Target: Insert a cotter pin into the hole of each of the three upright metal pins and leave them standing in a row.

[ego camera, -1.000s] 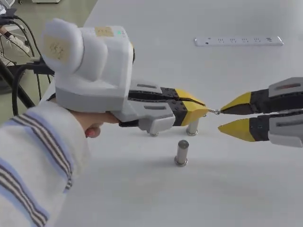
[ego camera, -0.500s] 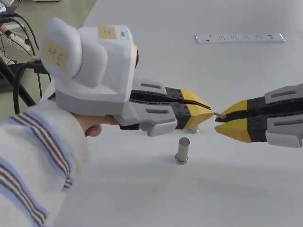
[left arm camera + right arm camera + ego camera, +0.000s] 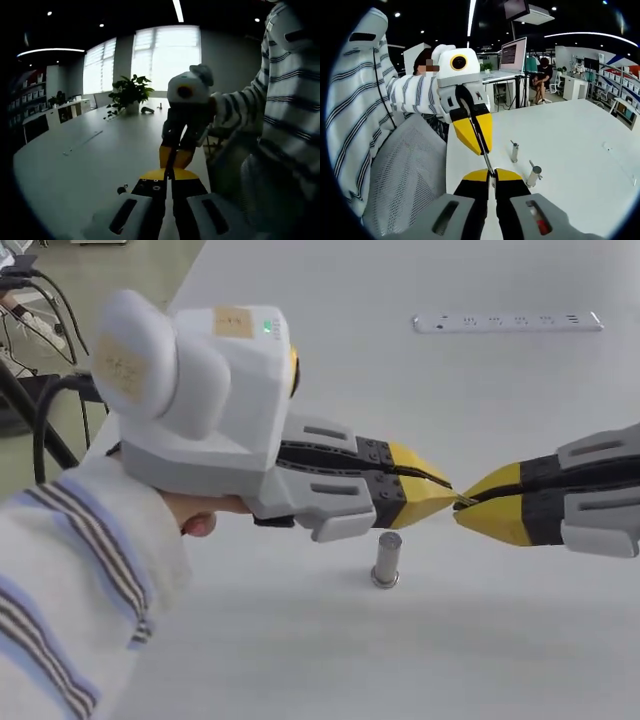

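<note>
Both pairs of jaws were clenched tip to tip on a single cotter [image 3: 459, 501], the left gripper [image 3: 443, 498] and the right gripper [image 3: 466, 508] meeting nose to nose in the air above the table [image 3: 300, 660], as we saw it in the head view. A strip [image 3: 508, 323] of sockets lay well apart, at the far side. One pin [image 3: 386, 558] stood upright on the table just below the left gripper's tips. The right gripper view showed a far pin [image 3: 514, 150] and a near pin [image 3: 535, 175] standing close together. The near one seemed to carry a cross-piece, though it was too small for us to be sure. The cotter itself was a thin sliver bridging the two sets of tips, off the table and touching no pin.

We judged this a handover or regrip, with the insertion not yet done. The chief danger we saw was the cotter dropping. If one gripper let go before the other had a square hold, so slight a piece could swing or fall and skitter across the smooth top. If both pulled while clamped, the legs might bend and then refuse the hole. A low sweep of the bulky left gripper could also knock over the pin beneath it and spoil the row.
</note>
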